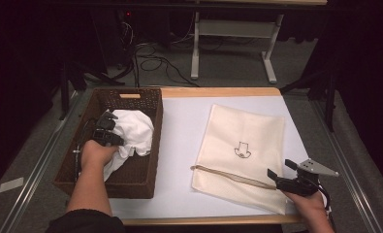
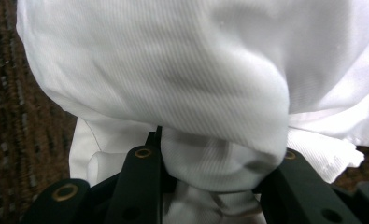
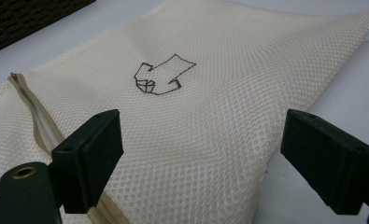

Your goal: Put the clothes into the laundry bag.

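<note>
A crumpled white cloth (image 1: 136, 128) lies in a dark wicker basket (image 1: 131, 185) at the table's left. My left gripper (image 1: 112, 132) reaches into the basket. In the left gripper view the cloth (image 2: 182, 70) is bunched and pinched between the jaws of the left gripper (image 2: 217, 154). A cream mesh bag (image 1: 237, 141) with a drawn brown mark lies flat at the right, its zipper (image 1: 228, 174) along the near edge. My right gripper (image 1: 280, 169) hovers over the bag's near right corner. Seen in its own view, the right gripper (image 3: 201, 135) is open above the mesh bag (image 3: 196, 56) with nothing between its jaws.
The table has a white surface (image 1: 184, 131) with a wooden rim. Behind it stand the white legs of another desk (image 1: 195, 43), with cables (image 1: 155, 63) on the grey floor. Dark drapes close both sides.
</note>
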Demonstrator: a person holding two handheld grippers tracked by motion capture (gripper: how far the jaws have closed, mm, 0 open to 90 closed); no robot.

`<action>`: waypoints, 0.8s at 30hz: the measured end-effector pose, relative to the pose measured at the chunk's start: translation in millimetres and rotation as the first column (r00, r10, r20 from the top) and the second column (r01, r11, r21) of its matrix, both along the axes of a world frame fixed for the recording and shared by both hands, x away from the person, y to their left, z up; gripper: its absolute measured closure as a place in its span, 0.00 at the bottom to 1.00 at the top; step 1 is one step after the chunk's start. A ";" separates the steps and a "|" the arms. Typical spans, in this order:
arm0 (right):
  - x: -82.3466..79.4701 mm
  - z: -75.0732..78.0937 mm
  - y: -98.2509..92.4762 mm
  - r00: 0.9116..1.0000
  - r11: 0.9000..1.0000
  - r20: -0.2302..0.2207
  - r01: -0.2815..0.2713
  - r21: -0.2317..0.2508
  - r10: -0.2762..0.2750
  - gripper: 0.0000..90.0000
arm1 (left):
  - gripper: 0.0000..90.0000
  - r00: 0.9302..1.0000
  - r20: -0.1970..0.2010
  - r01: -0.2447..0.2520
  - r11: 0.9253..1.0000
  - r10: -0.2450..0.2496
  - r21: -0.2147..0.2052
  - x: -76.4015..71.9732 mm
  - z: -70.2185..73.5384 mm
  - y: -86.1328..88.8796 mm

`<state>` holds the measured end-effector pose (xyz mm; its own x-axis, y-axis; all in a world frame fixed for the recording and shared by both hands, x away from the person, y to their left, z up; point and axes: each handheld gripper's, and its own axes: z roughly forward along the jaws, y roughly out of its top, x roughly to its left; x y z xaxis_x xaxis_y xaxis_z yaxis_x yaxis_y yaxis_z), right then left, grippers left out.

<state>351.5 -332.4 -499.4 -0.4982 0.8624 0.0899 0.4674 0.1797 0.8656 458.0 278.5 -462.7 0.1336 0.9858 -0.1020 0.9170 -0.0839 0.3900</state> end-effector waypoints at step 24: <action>0.0 1.7 4.0 1.000 1.000 0.005 0.004 -0.001 -0.004 0.19 | 0.80 0.919 0.391 0.080 0.995 -0.047 -0.068 -58.9 38.6 1.7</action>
